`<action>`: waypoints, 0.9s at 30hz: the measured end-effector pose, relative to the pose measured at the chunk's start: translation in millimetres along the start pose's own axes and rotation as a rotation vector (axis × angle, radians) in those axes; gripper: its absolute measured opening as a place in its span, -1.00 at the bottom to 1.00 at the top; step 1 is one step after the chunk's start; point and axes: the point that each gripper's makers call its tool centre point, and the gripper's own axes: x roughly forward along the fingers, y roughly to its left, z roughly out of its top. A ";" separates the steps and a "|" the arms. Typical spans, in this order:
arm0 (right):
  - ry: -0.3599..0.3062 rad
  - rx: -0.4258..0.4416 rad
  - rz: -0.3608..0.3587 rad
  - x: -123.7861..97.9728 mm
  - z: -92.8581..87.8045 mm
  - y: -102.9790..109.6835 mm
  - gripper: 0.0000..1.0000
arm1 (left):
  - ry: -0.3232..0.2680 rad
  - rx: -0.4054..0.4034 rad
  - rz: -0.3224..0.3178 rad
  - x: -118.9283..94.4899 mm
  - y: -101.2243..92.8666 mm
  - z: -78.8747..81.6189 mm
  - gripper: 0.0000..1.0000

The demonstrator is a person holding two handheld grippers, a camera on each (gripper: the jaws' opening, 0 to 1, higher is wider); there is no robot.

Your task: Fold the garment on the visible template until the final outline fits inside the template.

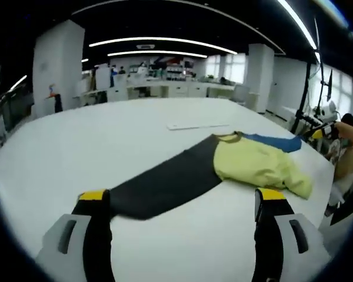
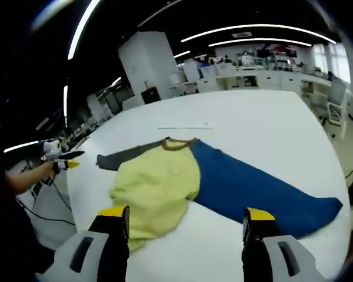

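Fingers (image 1: 97,202) on both grippers released, clear of shirt (image 2: 165,176); grab blue sleeve (image 2: 265,188) end at 4 o'clock, fold it flat across body, no bunching.

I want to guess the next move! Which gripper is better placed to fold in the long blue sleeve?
Probably the right gripper: the long blue sleeve stretches out just past its open jaws. The left gripper faces the dark grey sleeve instead.

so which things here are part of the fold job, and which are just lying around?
Job:
- garment, yellow body, dark grey sleeve, blue sleeve
- left gripper and right gripper, both open above the white table

Lying about:
- thin white strip beyond the collar
- background desks
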 end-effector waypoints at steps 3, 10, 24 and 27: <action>0.019 -0.034 0.039 9.0 -3.2 19.2 0.55 | 0.005 0.020 -0.012 -2.5 -11.7 -0.9 0.98; 0.044 -0.094 0.115 29.9 -8.5 52.3 0.51 | -0.009 0.005 -0.049 -7.2 -35.9 -1.4 0.98; 0.117 -0.263 0.247 78.8 -17.4 124.2 0.42 | 0.017 0.063 -0.128 -21.1 -85.9 -16.1 0.97; 0.119 -0.291 0.270 87.9 -17.3 137.1 0.37 | 0.037 0.092 -0.131 -23.1 -92.5 -24.1 0.97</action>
